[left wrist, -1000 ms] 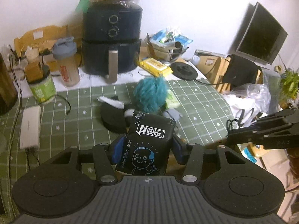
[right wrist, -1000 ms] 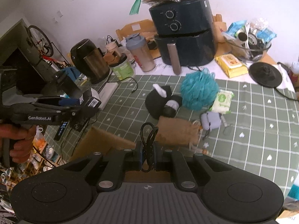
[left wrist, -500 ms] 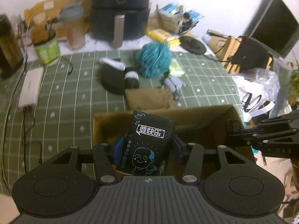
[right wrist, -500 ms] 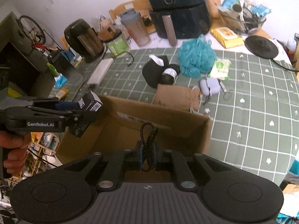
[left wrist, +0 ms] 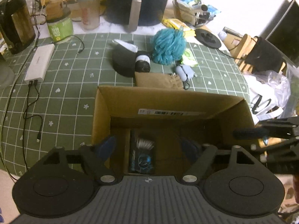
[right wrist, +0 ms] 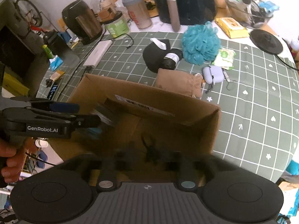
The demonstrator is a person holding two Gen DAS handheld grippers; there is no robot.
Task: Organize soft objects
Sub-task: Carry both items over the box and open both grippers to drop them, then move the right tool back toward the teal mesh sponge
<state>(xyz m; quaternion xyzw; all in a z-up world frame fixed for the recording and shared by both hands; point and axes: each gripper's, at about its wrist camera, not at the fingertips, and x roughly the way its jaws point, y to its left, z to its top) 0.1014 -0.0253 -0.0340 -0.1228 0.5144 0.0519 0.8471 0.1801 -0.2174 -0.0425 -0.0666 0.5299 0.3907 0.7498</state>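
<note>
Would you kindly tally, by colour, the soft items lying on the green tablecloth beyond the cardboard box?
Teal: 1, bath pouf
Black: 2, cap and rolled sock
Brown: 1, drawstring pouch
Lilac: 1, earbud case
Green-white: 1, wipes pack
Total: 6

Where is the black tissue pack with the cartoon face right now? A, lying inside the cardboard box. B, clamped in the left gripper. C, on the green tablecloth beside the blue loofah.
A: the tissue pack lies on the floor of the cardboard box, free of the left gripper, whose jaws are opening above it.
</note>
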